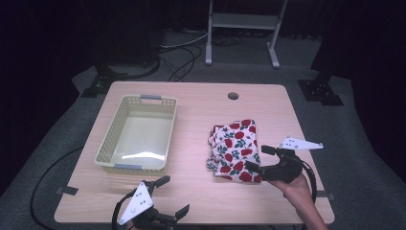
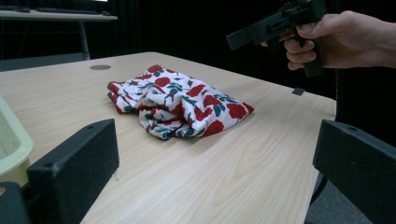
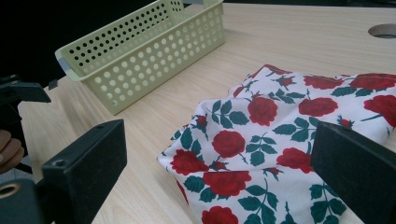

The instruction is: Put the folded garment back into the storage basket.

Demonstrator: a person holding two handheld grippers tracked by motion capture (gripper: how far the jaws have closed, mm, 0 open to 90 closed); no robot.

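Recording lab or studio, dark-curtained.
Pale wood worktop (image 1: pixel 201 201) with a cable hole, on grey carpet; black drapes all round, black stand feet (image 1: pixel 320 91) at both sides, loose cables (image 1: pixel 184 60), white metal frame (image 1: pixel 242 28) behind.

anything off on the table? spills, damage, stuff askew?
Nothing spilled or damaged. The rose-print cloth lies loosely folded, its edges uneven, on the table right of the empty basket, which sits slightly skewed to the table's edge. Both grippers are open and hold nothing.
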